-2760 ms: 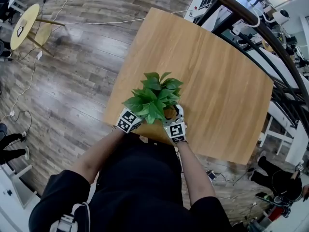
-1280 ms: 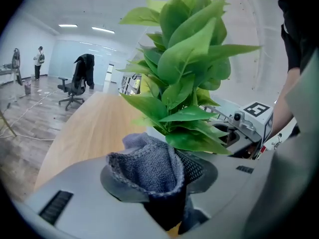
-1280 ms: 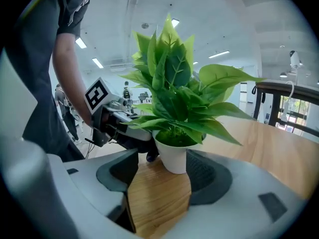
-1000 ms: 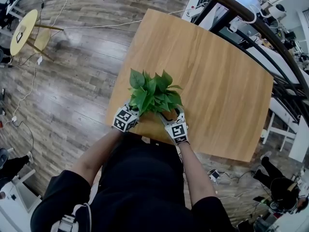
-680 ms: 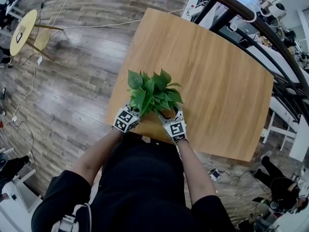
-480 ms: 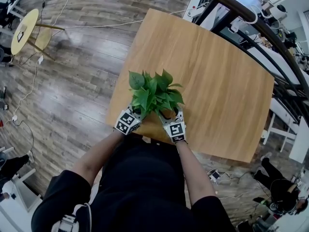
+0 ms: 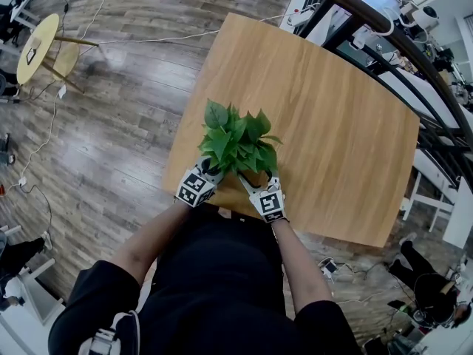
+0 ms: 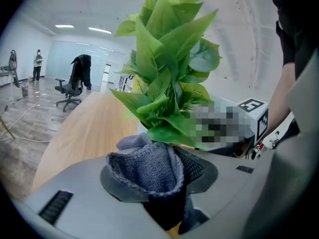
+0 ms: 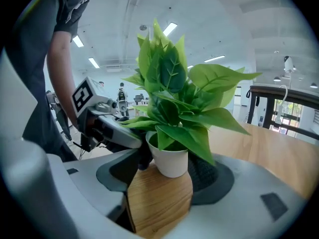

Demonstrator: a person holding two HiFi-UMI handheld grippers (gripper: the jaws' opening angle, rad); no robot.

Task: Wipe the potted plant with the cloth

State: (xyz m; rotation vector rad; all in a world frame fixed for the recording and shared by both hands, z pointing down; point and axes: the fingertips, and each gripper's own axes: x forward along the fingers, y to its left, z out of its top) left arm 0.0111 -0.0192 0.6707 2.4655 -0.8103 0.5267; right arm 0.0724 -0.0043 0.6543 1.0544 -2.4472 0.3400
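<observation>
A leafy green potted plant (image 7: 235,140) stands near the table's near edge. In the right gripper view its white pot (image 9: 169,159) sits between the jaws of my right gripper (image 9: 167,169), which is shut on it. My left gripper (image 8: 149,176) is shut on a bunched grey cloth (image 8: 144,166) and pushed in under the lowest leaves (image 8: 169,133). In the head view the left gripper (image 7: 210,171) is at the plant's left and the right gripper (image 7: 258,180) at its near right. From the right gripper view the dark cloth (image 9: 141,159) touches the pot's left side. The foliage hides the pot in the head view.
The wooden table (image 7: 332,117) stretches away beyond the plant. Its near edge runs just under both grippers. A dark rail with equipment (image 7: 414,58) borders the far right. A small round yellow table (image 7: 37,39) stands on the wooden floor at far left.
The foliage has swung from spreading right to standing more upright and slightly farther away. The left gripper with the cloth has edged right along the plant's base. The right gripper stays at the pot.
</observation>
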